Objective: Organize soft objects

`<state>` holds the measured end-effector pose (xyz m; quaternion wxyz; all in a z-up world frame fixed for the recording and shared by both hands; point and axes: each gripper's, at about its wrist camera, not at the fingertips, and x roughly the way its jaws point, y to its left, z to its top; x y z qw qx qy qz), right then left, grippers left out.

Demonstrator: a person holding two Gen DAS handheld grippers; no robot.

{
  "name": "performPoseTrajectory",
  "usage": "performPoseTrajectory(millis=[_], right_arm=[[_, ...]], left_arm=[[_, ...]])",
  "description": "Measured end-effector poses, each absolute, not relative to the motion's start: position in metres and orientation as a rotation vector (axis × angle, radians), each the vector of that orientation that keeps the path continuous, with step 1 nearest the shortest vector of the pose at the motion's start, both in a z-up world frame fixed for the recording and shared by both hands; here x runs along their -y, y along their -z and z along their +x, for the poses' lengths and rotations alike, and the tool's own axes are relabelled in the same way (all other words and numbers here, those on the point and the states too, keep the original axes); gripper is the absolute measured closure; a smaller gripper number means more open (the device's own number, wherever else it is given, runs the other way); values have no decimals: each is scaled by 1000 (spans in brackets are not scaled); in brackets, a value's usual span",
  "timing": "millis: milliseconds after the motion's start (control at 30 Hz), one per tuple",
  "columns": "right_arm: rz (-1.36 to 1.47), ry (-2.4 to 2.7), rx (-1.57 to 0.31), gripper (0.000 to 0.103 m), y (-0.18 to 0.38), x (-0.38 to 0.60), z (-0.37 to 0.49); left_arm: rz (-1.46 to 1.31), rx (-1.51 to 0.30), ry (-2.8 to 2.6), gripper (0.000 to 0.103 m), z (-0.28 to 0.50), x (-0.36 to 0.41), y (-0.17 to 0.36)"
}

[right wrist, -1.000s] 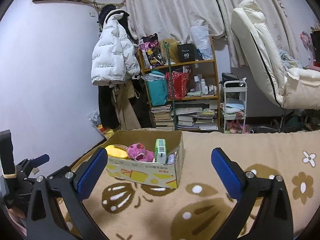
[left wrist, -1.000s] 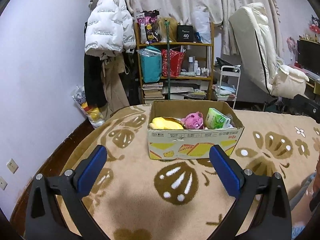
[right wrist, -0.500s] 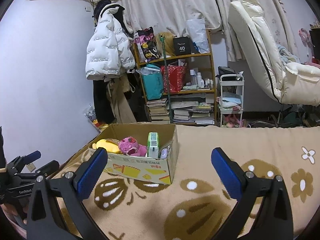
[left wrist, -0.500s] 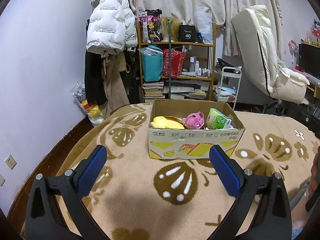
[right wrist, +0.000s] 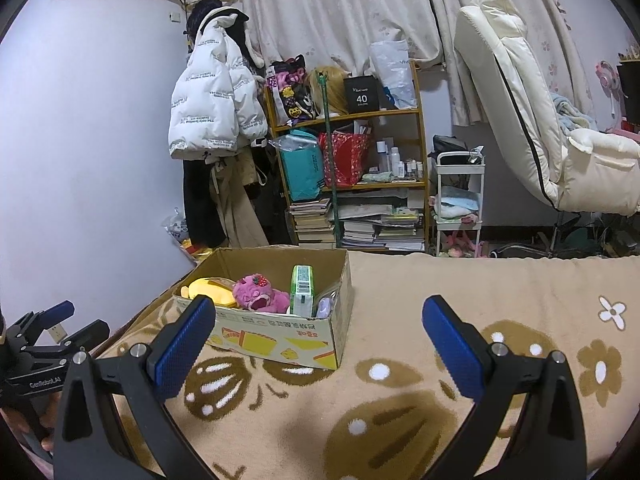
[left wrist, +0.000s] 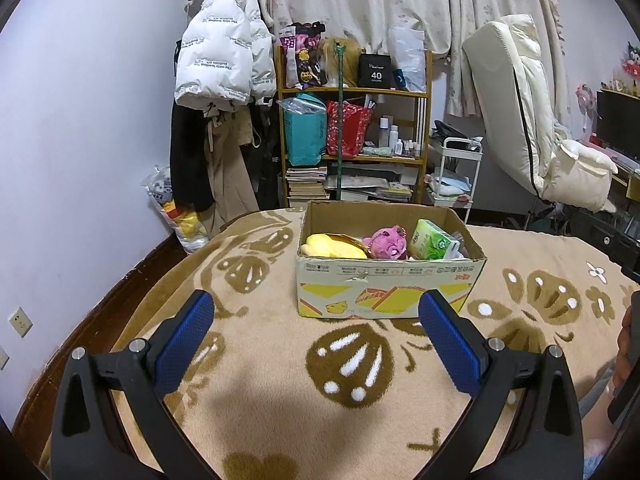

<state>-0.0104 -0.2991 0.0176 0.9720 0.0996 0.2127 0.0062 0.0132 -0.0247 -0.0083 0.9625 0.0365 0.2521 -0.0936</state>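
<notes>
While both claws hang empty over the blanket [left wrist: 280, 380], stock as follows: cardboard box [left wrist: 384, 284] w/ yellow plush [left wrist: 332, 246], pink plush [left wrist: 390, 242], green tissue pack [left wrist: 434, 244], all inside, side by side. Left claw [left wrist: 316, 344]: fingers wide apart, holding nothing. Right claw [right wrist: 318, 350]: same. Handling, est.: plush items light, squashy, non-fragile; pinch at body's thickest part. Tissue pack: slick wrap, grip across narrow sides.

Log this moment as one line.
left gripper open, empty | right gripper open, empty | pink plush toy in cardboard box
</notes>
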Motion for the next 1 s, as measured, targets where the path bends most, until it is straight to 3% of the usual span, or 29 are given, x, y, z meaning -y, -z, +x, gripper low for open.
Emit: performPoseTrajectory(millis=[1000], right_arm=[[191, -1, -423, 0, -14, 319, -15]], left_arm=[[96, -508, 200, 2, 9, 28, 3]])
